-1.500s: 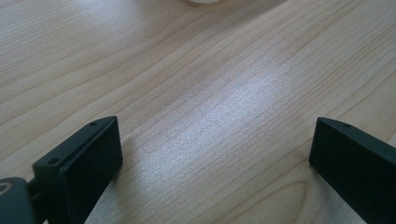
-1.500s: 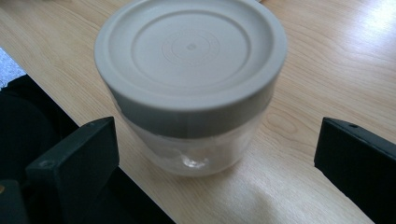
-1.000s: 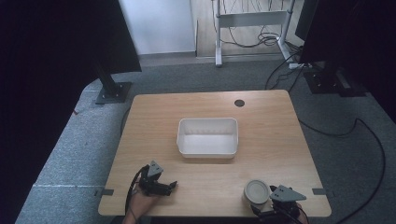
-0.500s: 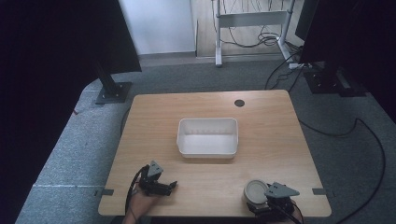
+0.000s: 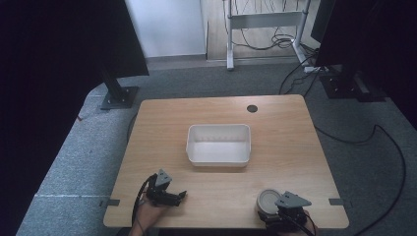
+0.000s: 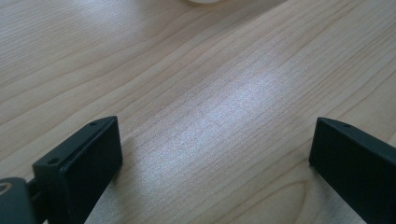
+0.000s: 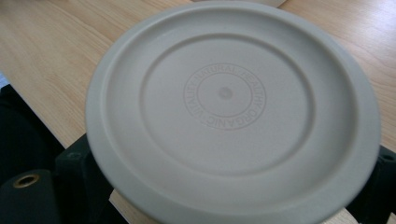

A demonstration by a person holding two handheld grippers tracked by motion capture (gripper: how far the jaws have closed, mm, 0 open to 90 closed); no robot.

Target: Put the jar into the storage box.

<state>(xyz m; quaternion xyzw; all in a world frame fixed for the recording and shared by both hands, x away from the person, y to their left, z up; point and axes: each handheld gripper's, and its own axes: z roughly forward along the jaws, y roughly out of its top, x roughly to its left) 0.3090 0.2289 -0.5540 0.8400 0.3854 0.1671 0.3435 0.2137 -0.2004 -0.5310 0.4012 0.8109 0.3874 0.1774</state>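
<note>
High view, near edge: right gripper [image 5: 273,212] clamped on a round beige lid [image 5: 268,201] at the table's [image 5: 295,142] front right; left gripper [image 5: 179,195] lay with jaws apart on bare wood, front left. Farther, centre: white tub [image 5: 218,143].

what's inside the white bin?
The white bin looks empty in the high view: bare floor, ribbed far wall. Its near wall hides the strip of floor right behind it.

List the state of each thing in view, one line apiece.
Left gripper: open, holding nothing, jaws low over bare table.
Right gripper: jaws at either side of the round dish; grip uncertain.
Round dish: beige, underside facing the camera, at the table's near edge.
White bin: upright, empty.
</note>
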